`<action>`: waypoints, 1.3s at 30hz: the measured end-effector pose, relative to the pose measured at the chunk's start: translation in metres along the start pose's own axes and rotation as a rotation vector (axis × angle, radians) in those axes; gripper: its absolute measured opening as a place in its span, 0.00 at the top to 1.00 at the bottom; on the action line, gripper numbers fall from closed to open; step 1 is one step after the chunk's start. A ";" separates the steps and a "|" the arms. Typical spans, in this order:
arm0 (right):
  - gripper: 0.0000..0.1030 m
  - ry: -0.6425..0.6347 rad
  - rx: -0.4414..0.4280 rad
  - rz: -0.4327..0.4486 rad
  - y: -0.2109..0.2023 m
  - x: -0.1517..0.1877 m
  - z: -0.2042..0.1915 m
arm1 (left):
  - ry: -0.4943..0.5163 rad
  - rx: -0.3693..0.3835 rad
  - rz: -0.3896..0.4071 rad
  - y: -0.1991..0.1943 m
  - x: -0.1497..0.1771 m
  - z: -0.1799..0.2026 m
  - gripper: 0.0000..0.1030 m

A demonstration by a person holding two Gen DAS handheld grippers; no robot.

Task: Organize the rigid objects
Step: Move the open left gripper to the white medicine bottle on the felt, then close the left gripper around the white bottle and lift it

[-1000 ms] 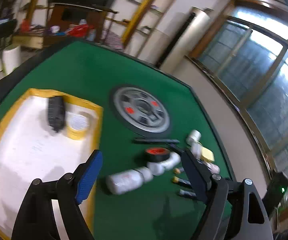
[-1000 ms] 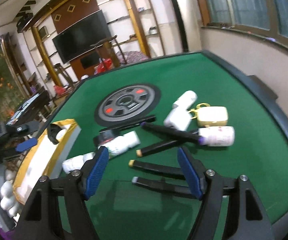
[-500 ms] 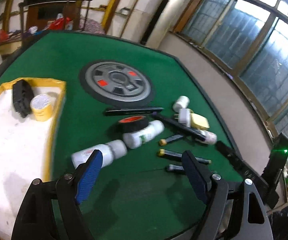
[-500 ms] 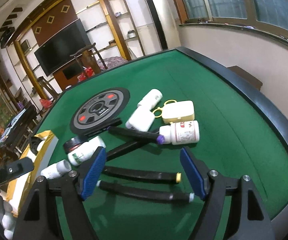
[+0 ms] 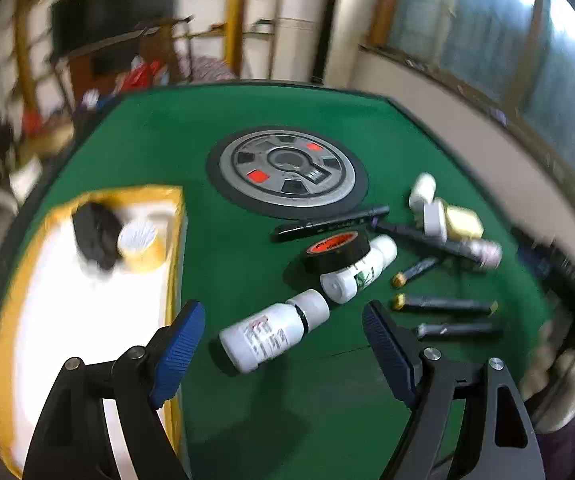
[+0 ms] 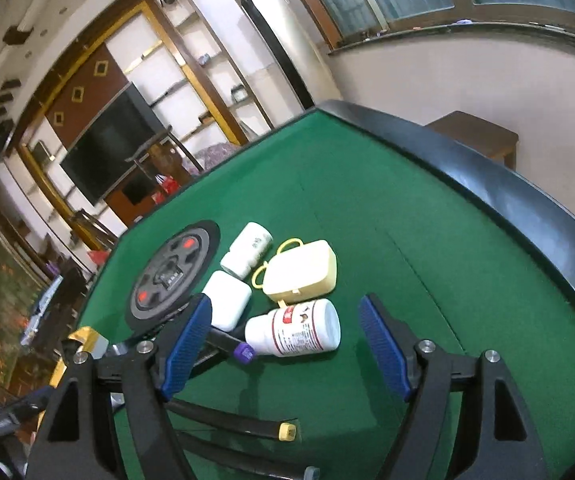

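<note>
On the left-wrist view alone sits a yellow-rimmed tray (image 5: pixel 175 216). Both the left gripper (image 5: pixel 283 326) and right gripper (image 6: pixel 285 320) gape empty above white bottles (image 6: pixel 293 334).

Daylight glares through the windows (image 5: pixel 527 52) above the green table (image 5: pixel 287 400); left view smears with motion blur, edges bend.

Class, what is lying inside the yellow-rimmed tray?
Inside the yellow-rimmed tray lie a black object and a yellow roll, side by side. Blur hides what the black object is; anything beneath them is covered.
</note>
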State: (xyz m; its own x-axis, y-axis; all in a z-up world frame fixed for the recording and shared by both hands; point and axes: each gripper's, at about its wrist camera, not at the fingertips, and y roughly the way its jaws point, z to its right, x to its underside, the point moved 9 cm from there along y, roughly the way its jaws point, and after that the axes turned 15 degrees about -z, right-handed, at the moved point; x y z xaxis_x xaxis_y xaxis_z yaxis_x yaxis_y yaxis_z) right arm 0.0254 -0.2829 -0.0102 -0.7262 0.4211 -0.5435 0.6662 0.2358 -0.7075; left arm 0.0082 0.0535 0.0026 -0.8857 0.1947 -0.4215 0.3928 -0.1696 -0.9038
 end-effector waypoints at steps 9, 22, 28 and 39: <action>0.26 -0.008 0.015 -0.009 0.003 0.002 -0.001 | 0.203 -0.105 -0.085 0.036 0.008 0.018 0.18; 0.25 0.001 0.020 -0.027 0.006 0.001 0.001 | 0.277 -0.152 -0.202 0.061 0.014 0.022 0.18; 0.24 0.002 0.018 -0.026 0.006 0.000 0.001 | 0.276 -0.085 -0.247 0.061 0.027 0.031 0.41; 0.23 0.007 0.007 -0.027 0.007 0.003 0.000 | 0.039 0.055 -0.221 0.055 0.006 0.029 0.30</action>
State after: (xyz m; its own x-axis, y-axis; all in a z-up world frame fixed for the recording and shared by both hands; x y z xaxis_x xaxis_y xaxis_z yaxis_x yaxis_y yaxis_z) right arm 0.0284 -0.2801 -0.0170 -0.7423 0.4213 -0.5210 0.6454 0.2407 -0.7249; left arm 0.0178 0.0174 -0.0475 -0.9380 0.2702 -0.2171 0.1753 -0.1704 -0.9697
